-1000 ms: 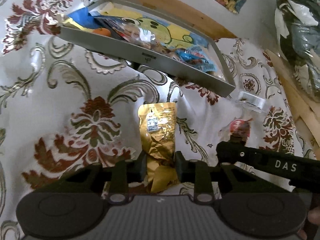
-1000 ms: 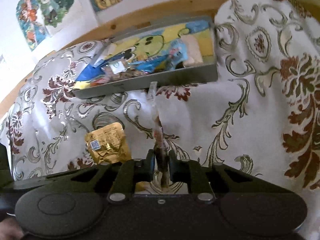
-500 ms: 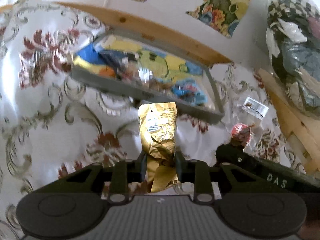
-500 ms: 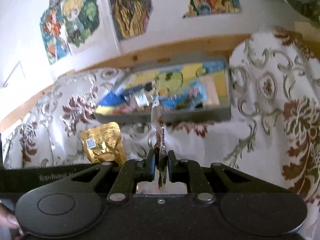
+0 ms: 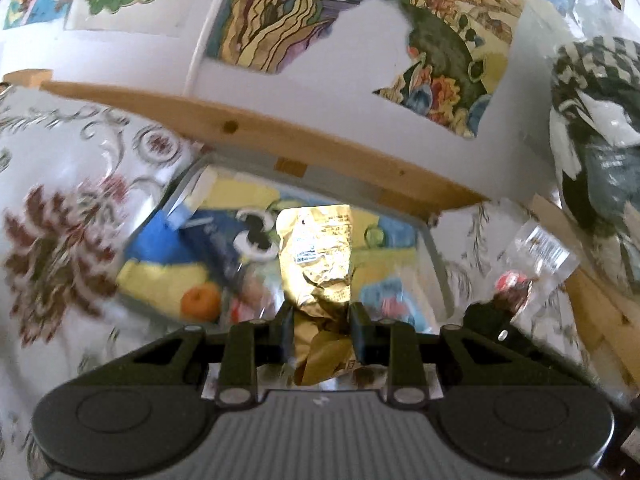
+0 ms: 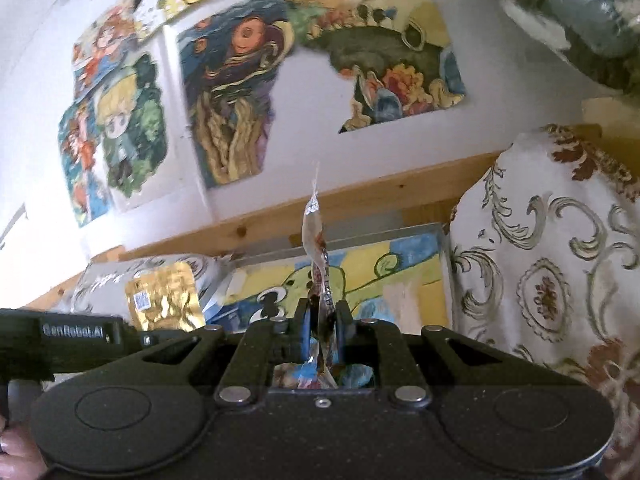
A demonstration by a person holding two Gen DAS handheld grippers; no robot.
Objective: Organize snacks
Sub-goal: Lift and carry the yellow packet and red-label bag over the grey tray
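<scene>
2 snacks pinched, gold pouch (image 5: 316,256) in my left gripper (image 5: 320,316), clear wrapper (image 6: 318,264) in my right gripper (image 6: 322,320); I should release both low inside the grey tray (image 5: 434,256).

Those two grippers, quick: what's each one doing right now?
Left gripper: closed on the gold snack pouch.
Right gripper: closed on the clear-wrapped snack.

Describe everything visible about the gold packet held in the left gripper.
The gold packet is a crinkled, shiny foil pouch with a small white printed label with a code on its upper part. It stands roughly upright, its lower part crumpled and pinched between the fingers of the left gripper, which is shut on it. It is held up in front of the grey tray of snacks. The right wrist view also shows it.
</scene>
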